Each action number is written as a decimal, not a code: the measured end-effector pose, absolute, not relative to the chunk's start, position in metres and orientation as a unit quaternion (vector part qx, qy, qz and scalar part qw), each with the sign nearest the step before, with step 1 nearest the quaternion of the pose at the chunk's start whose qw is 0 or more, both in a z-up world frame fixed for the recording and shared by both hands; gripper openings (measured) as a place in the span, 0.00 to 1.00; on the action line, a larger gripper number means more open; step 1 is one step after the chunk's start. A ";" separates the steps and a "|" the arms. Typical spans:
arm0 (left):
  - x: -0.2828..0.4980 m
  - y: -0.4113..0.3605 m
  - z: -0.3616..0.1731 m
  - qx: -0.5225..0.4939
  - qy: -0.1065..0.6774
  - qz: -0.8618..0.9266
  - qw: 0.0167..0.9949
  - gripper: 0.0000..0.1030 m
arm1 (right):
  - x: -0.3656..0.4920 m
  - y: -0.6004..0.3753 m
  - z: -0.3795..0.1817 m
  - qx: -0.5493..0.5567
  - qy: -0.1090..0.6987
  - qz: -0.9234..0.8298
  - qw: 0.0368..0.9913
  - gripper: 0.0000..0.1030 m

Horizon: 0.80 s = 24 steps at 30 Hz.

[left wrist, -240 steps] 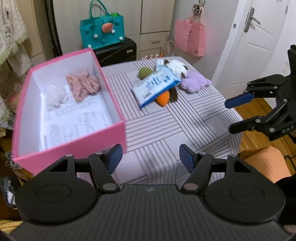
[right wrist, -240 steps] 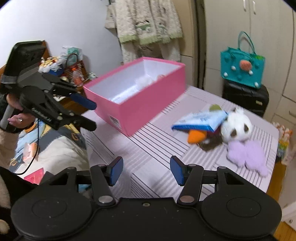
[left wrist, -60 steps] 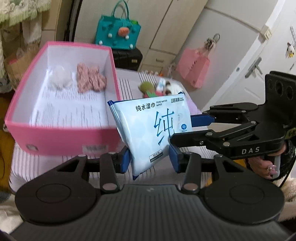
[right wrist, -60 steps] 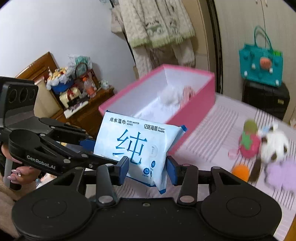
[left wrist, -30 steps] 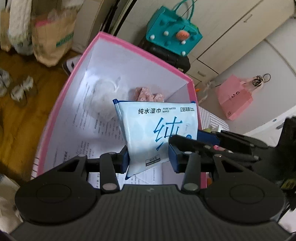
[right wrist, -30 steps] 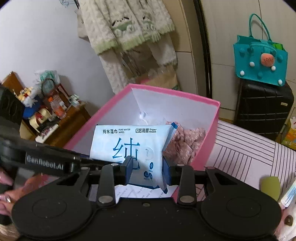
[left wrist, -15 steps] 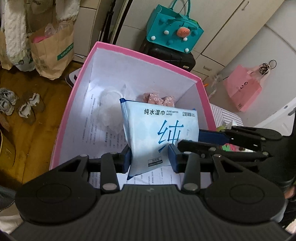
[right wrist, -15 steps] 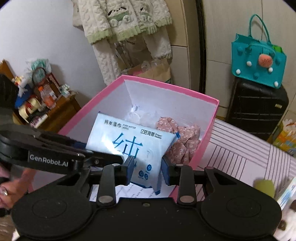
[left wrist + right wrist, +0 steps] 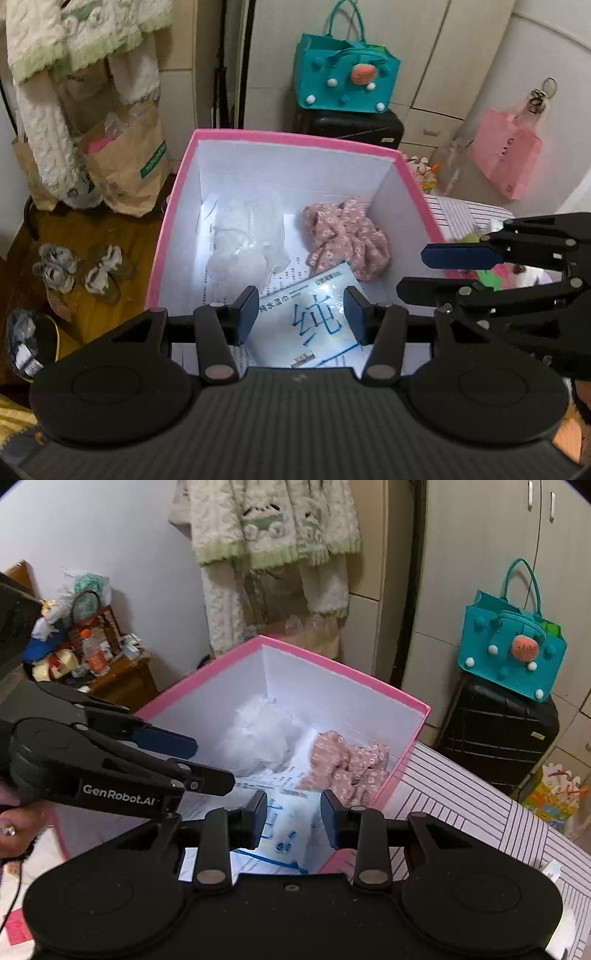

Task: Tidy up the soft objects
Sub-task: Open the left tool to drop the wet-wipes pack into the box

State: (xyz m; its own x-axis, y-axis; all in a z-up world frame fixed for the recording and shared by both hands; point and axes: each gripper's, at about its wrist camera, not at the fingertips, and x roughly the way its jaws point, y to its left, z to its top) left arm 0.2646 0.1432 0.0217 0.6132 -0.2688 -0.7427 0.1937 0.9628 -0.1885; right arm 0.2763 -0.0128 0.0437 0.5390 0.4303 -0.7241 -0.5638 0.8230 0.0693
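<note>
Both claws are hovering over the pink box [image 9: 173, 206], and neither is gripping anything. On the left claw [image 9: 301, 315] the jaws have just been opening; they are standing apart with the wet-wipes pack [image 9: 314, 325] lying below and between them, clear of both pads. The right claw [image 9: 293, 821] is sitting at a narrower gap, its pads also free of the pack, which is showing between them on the box floor.

Going from largest down: the box is taking up the middle of both views, white inside, lined with a printed paper sheet [image 9: 221, 266]. Against its far wall a white gauzy bundle [image 9: 243, 240] is resting on the left and a crumpled pink floral cloth [image 9: 347, 240] on the right. The pack is lying flat nearer the camera, 1 corner just beside or touching the pink cloth.

Judging by its look, the pack is light, pliable and glossy, so its film is probably slipping easily under hard pads; pinching across a short sealed edge should be holding better than squeezing the plump middle. The 2 cloths are likely limp, bunching wherever taken.

The box is standing on a surface [image 9: 461, 812] covered in striped cloth. Around it a teal bag [image 9: 347, 74] is sitting on a black suitcase [image 9: 354, 125], a pink bag [image 9: 506, 162] is hanging by cabinets, and fleecy garments [image 9: 273, 524] are hanging on the wall.
</note>
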 end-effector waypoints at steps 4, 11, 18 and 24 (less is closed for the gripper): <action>0.246 0.140 0.040 -0.026 0.407 -0.135 0.903 0.52 | 0.266 -0.023 0.054 -0.060 0.385 0.305 0.869 0.37; 0.209 0.134 0.068 -0.002 0.403 -0.161 0.901 0.53 | 0.230 -0.037 0.076 -0.049 0.371 0.337 0.864 0.37; 0.164 0.124 0.089 0.049 0.396 -0.168 0.901 0.55 | 0.192 -0.055 0.098 -0.041 0.359 0.367 0.857 0.37; 0.130 0.110 0.103 0.072 0.392 -0.182 0.899 0.56 | 0.160 -0.072 0.116 -0.053 0.338 0.381 0.859 0.37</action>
State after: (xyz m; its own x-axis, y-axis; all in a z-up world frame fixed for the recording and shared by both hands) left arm 0.1300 0.1098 0.1030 0.6266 -0.2699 -0.7311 0.3830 0.9236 -0.0127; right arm 0.1601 -0.0721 0.1159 0.4810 0.6187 -0.6211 -0.6899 0.7043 0.1673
